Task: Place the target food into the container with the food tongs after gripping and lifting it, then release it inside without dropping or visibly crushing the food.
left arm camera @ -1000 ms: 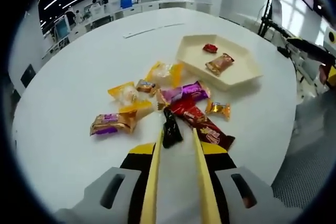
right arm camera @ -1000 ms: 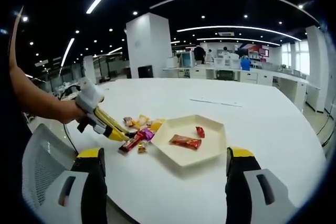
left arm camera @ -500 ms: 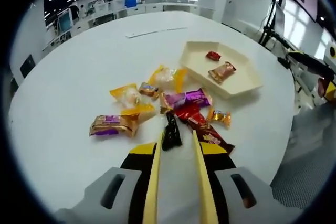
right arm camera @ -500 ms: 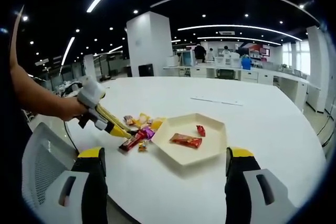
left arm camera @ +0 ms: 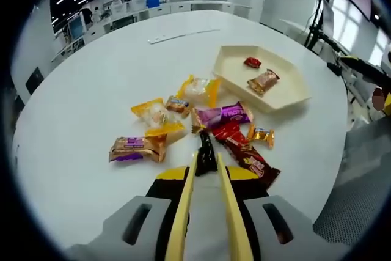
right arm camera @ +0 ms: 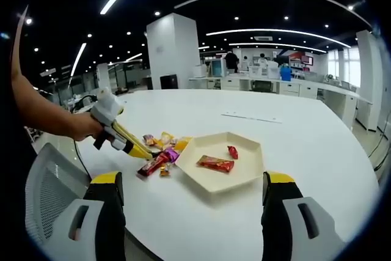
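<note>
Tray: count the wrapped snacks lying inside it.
2. In the tray, a small red snack lies toward the far side and a brown-orange snack nearer the middle.

- You have no readable text here: the print on the snack wrappers (left arm camera: 223, 115) lying on the surface (left arm camera: 91, 90) is too blurred to make out.
- The signs far back in the office (right arm camera: 293, 56) are too small for you to read.
</note>
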